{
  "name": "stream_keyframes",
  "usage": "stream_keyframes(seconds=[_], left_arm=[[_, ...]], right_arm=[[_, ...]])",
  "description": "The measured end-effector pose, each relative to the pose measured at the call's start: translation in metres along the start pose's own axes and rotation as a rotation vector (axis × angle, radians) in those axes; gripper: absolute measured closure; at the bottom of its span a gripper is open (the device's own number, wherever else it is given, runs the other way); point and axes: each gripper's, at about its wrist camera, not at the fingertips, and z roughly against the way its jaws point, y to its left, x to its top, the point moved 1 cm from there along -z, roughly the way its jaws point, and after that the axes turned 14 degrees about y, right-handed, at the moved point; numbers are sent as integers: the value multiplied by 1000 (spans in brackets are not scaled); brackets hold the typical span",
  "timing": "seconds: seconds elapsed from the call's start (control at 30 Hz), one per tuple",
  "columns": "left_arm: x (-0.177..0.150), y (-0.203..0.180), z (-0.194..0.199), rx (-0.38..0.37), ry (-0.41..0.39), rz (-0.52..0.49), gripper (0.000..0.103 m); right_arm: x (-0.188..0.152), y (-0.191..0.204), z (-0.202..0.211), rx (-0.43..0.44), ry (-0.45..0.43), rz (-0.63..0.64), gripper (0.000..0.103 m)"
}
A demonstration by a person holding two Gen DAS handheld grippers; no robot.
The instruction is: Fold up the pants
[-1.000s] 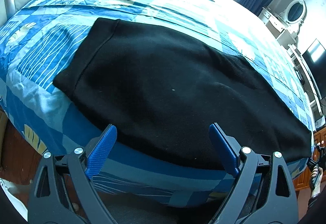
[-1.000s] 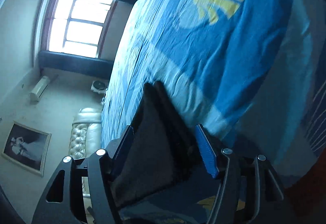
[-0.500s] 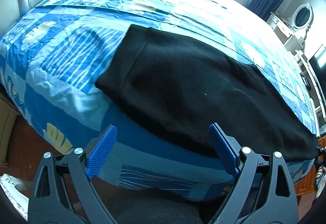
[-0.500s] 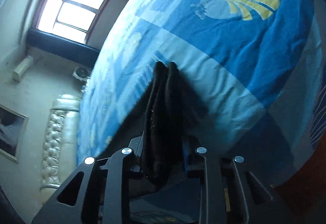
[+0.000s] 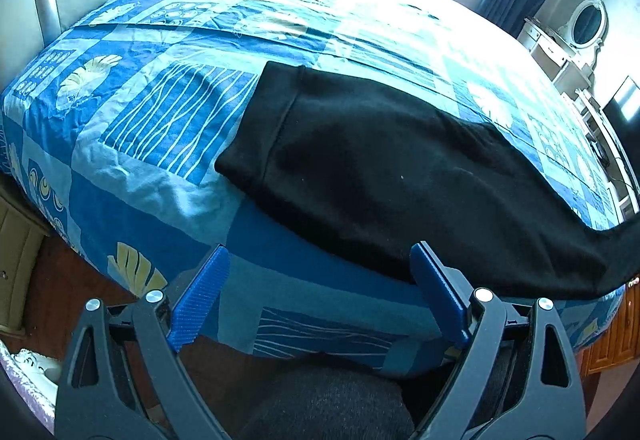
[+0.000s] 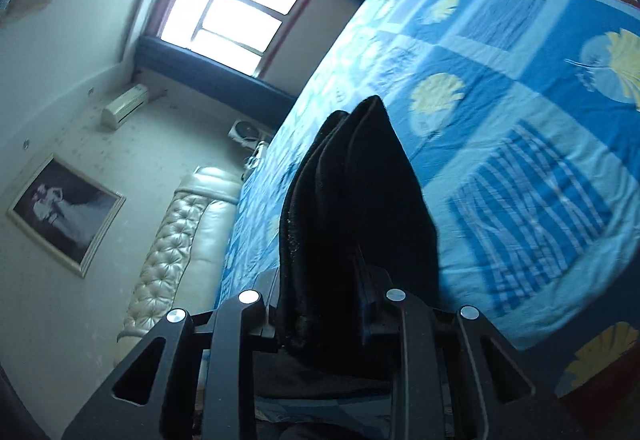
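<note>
One pair of black pants lies flat across a blue patterned bedspread, near the bed's front edge, waistband to the left. Just short of them, the left gripper hovers wide open, holding nothing. Its partner, the right gripper, has just closed, clamping a bunched end of the pants lifted off the bedspread.

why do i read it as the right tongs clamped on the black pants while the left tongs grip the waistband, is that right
Not quite. The right tongs are clamped on a bunched end of the black pants, as the right wrist view shows. But the left tongs grip nothing: in the left wrist view they stand wide open over the bed's near edge, clear of the waistband.
</note>
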Motion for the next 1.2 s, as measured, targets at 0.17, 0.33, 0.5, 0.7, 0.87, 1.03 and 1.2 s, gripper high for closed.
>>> stream_keyframes(seconds=[0.17,0.33,0.5,0.7,0.87,1.03,1.2], left_arm=[[-4,-4,-1,-10,4,-1,11],[-5,-11,0,-11,-2,-18,11],[-6,-15,4,12,-30,-34,11],[-5,-15,6,5,-39,-24,11],[-6,-18,6,24,-50,-36,11],[-7,-22,6,43,-59,-49,11],[-7,-23,5,38,-54,-48,11]], right_arm=[[-14,43,-37,-10,53,74,77],[-30,74,-85,-48,115,136,77],[-51,92,-135,-107,177,180,77],[-78,102,-195,-195,252,224,77],[-107,104,-245,-305,326,291,77],[-129,98,-276,-363,379,319,77],[-146,97,-292,-411,402,350,77]])
